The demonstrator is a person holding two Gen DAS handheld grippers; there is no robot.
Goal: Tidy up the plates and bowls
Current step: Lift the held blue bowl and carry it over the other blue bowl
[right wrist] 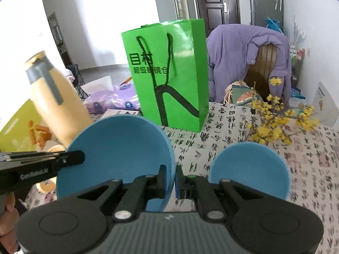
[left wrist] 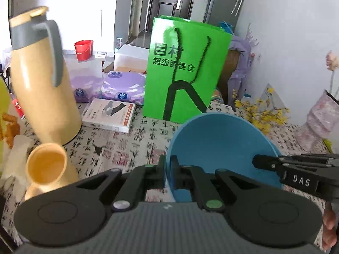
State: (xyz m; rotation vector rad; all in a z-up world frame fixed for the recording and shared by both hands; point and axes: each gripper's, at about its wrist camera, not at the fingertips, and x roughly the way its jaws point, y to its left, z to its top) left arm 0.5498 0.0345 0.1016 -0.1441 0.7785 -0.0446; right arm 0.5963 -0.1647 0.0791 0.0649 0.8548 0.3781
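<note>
While both grippers are clamping opposite sides of the big blue bowl [left wrist: 222,146], it is hanging tilted above the desk [left wrist: 131,146] with its hollow facing the green paper bag [left wrist: 186,67]. The left gripper [left wrist: 168,174] is pinching the bowl's left rim, its jaws closed on the thin wall, one inside and one outside. The right gripper [right wrist: 172,178] is doing the same on the right rim, its jaws pressed shut on the wall. From each side the other tool is showing as a black arm reaching in to the far edge of the bowl. A smaller blue bowl [right wrist: 250,169] is sitting on the patterned cloth just to the right of the big one, apart from it. Over on the left a tall yellow jug [left wrist: 40,78] with a grey handle is standing, with a yellow cup [left wrist: 46,169] lying tipped in front of it. Yellow flowers [right wrist: 273,124] are lying near the desk's right edge, behind the smaller bowl.
</note>
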